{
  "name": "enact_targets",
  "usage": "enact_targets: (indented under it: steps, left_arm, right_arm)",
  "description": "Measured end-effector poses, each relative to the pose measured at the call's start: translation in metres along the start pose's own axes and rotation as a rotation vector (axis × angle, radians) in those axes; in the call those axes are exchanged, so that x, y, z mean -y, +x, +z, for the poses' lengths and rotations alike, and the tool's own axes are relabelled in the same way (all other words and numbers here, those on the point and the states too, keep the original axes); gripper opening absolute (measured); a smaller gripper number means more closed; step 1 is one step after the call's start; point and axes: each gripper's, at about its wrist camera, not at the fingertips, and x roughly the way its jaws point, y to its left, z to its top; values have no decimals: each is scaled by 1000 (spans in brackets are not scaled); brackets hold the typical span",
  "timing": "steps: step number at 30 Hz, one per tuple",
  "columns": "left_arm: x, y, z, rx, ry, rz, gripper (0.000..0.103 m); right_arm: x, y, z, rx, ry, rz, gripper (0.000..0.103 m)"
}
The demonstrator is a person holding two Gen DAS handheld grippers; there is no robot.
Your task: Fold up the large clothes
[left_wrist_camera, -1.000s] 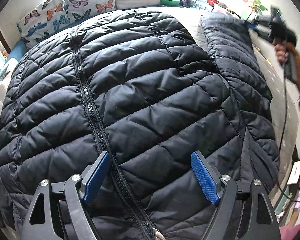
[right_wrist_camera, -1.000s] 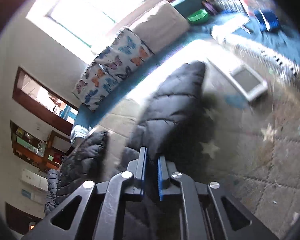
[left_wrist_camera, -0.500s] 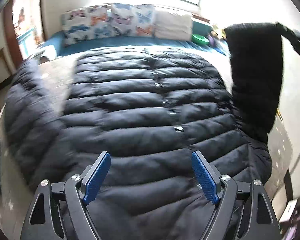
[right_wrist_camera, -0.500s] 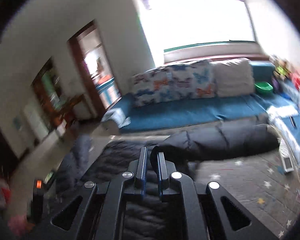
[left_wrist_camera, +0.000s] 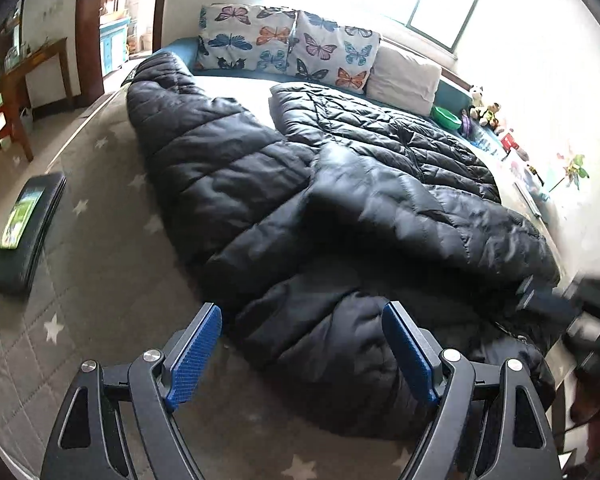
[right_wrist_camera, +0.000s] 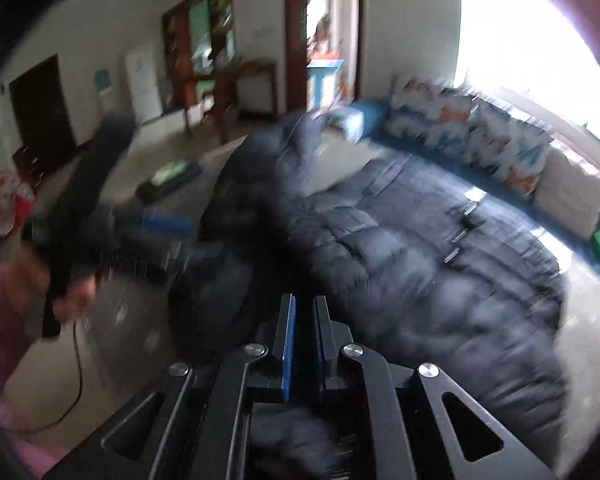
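A large black quilted puffer jacket [left_wrist_camera: 340, 216] lies spread on a grey star-patterned bed cover [left_wrist_camera: 100, 280]. One sleeve lies folded across the jacket's body; the other sleeve [left_wrist_camera: 188, 128] stretches toward the far left. My left gripper [left_wrist_camera: 300, 352] is open and empty, its blue pads either side of the jacket's near hem. My right gripper [right_wrist_camera: 303, 332] has its jaws nearly closed on the folded sleeve; the cloth between them is barely visible in the blurred right wrist view. It also shows at the right edge of the left wrist view [left_wrist_camera: 540, 300]. The jacket [right_wrist_camera: 400, 248] fills that view too.
Butterfly pillows [left_wrist_camera: 284, 46] and a white pillow [left_wrist_camera: 404, 78] line the far edge. A dark book-like object [left_wrist_camera: 24, 232] lies on the cover at left. Toys and a green bowl [left_wrist_camera: 446, 116] sit at the far right. A wooden table [left_wrist_camera: 16, 84] stands beyond the bed.
My right gripper has swung the sleeve from raised at the right down across the jacket's body. My left gripper has drawn back to the near hem, still open.
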Motion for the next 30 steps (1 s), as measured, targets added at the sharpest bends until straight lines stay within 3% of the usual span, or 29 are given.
enact_targets:
  steps: [2,6,8,9,10,11,14,20,24,30]
  left_arm:
    - [-1,-5,-3,15,-3,2,88]
    - [6,-23,0,66,16,-10,88]
    - [14,-30,5,89,27,-23,88]
    - [20,-33,11,101,36,-33,88]
    - [27,-34,19,108,45,-45,88]
    - [33,-33,24,112,51,-56,88]
    - [58,-26,46,114,71,-100,88]
    - [109,15,88,88,149,-183,88]
    - [124,55,105,41,149,-211,88]
    - [107,109,100,-67,115,-159,88]
  right_arm:
    - [-4,8,-11,-40,1,35,11]
    - [8,-4,-15,-61,19,24,13]
    - [18,-18,-13,-48,47,-3,23]
    - [28,-26,-12,-33,63,-34,41]
    - [35,-31,-14,-18,77,-68,67]
    - [50,-39,-14,1,104,-116,83]
    - [95,-52,-20,32,188,-200,84]
    - [160,-35,-46,-24,361,-210,84]
    - [170,-17,-60,-55,396,-180,84]
    - [167,-6,-75,-98,331,-189,87]
